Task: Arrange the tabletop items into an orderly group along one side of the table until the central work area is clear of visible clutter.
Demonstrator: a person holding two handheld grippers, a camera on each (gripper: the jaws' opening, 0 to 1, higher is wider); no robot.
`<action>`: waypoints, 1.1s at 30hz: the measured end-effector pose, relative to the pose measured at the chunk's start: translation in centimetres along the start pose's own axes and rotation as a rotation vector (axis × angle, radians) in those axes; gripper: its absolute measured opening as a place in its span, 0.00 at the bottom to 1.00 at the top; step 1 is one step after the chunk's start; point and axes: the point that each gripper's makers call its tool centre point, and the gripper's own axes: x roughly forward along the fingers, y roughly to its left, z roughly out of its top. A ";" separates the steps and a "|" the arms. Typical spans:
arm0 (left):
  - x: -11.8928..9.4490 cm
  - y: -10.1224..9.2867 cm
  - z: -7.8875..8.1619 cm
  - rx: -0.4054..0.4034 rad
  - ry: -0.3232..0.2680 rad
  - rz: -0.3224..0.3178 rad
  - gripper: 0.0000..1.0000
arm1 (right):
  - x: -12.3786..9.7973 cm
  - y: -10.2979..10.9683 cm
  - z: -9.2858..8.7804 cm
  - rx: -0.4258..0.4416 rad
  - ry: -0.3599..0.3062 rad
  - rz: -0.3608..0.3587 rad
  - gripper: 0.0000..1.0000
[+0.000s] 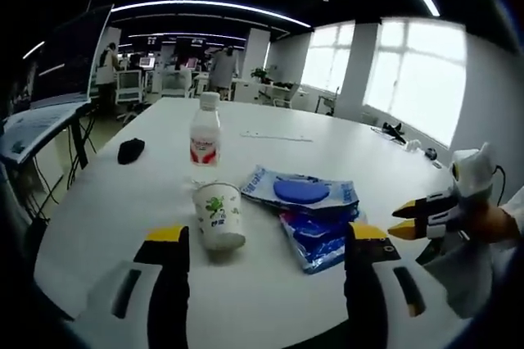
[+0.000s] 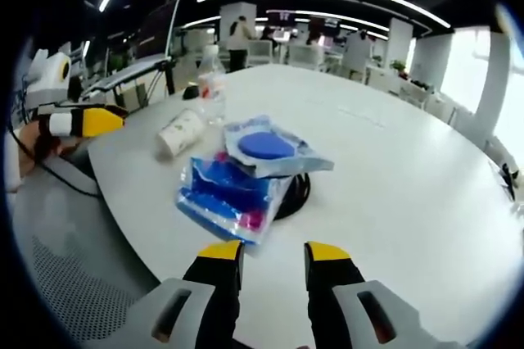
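Clutter was already drawn together near one edge of the white surface [image 1: 344,160], which ran bare across the middle and upper right of the left gripper view. That suggested the grouping was well along, though tidying seemed to remain.

Largest of the group were the two blue plastic-wrapped packs: one with a round blue disc [image 1: 300,189] at the centre of that view, lying partly over a darker blue pack [image 1: 318,240] just below it. In the right gripper view they sat at centre left, stacked askew over a black round object [image 2: 296,193] whose nature I could not tell.

Next came a clear bottle with a red label [image 1: 204,140], upright, left of centre, and just below it a paper cup [image 1: 219,215] lying on its side, touching or nearly touching the bottle. Righting the cup looked like unfinished work.

Smallest, a black mouse-like item [image 1: 130,150] lay apart at the left, probably yet to be gathered.

Both grippers held nothing: the left gripper [image 1: 268,263] stood spread wide at the bottom of its view, the right gripper [image 2: 273,267] narrower but parted.
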 end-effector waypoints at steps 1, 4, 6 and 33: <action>0.0 0.0 0.0 0.000 0.002 -0.001 0.78 | 0.0 -0.1 0.0 0.002 0.000 -0.003 0.28; -0.1 -0.2 -0.2 0.007 0.011 -0.005 0.77 | -0.1 -0.4 -0.1 0.003 0.000 -0.017 0.28; -0.1 -0.5 0.0 0.014 0.000 -0.018 0.76 | -0.3 -0.5 0.0 0.009 -0.009 -0.026 0.28; 0.1 2.6 -0.4 -0.033 0.021 0.119 0.74 | -1.9 2.2 2.5 0.248 -0.093 0.253 0.43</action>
